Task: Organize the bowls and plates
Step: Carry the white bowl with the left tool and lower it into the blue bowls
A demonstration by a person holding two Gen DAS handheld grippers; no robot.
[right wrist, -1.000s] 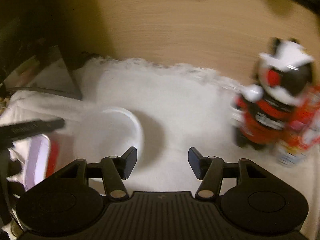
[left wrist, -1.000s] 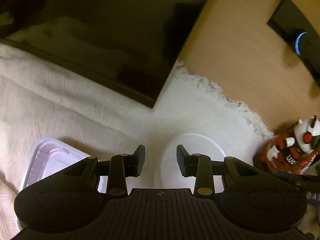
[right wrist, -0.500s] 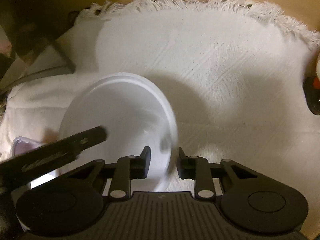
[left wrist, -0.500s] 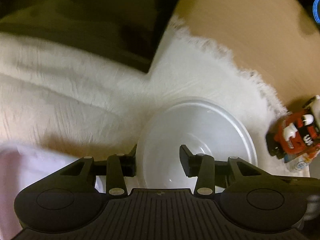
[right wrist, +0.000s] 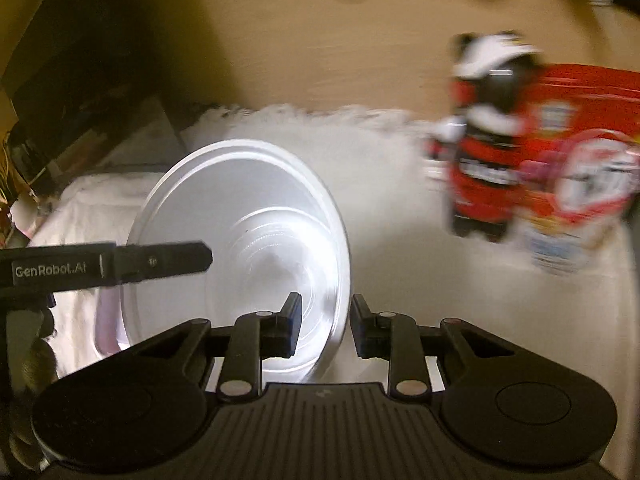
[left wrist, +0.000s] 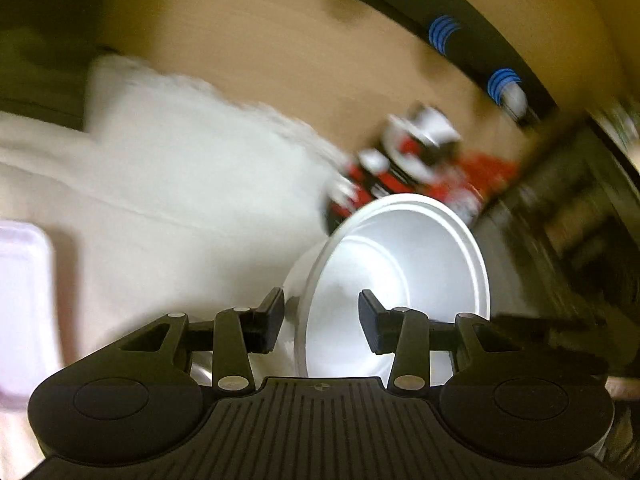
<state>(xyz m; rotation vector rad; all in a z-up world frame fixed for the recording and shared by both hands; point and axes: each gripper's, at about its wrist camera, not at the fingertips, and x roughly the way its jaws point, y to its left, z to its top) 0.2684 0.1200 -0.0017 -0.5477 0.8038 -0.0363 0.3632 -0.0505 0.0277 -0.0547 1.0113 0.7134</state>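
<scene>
Now, left gripper [left wrist: 320,316] jaws apart, straddling white bowl [left wrist: 400,280] rim, pads not pressing; right gripper [right wrist: 325,322] clamped on that rim, bowl tilted, lifted above white cloth [right wrist: 380,200]. Risk: one-edge pinch, fast swing, bowl twists free or clips red-and-white figurine [right wrist: 488,140]. Readable: "GenRobot.AI" on left finger [right wrist: 160,260]; red package [right wrist: 592,148] print too blurred

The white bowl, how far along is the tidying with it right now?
Early. Nothing looks put away yet. In hand: the right tongs are shut on the rim of the white bowl, which is tilted above the white cloth; the left tongs stand open across its other rim. Left: setting it down, then handling the pale container.
</scene>
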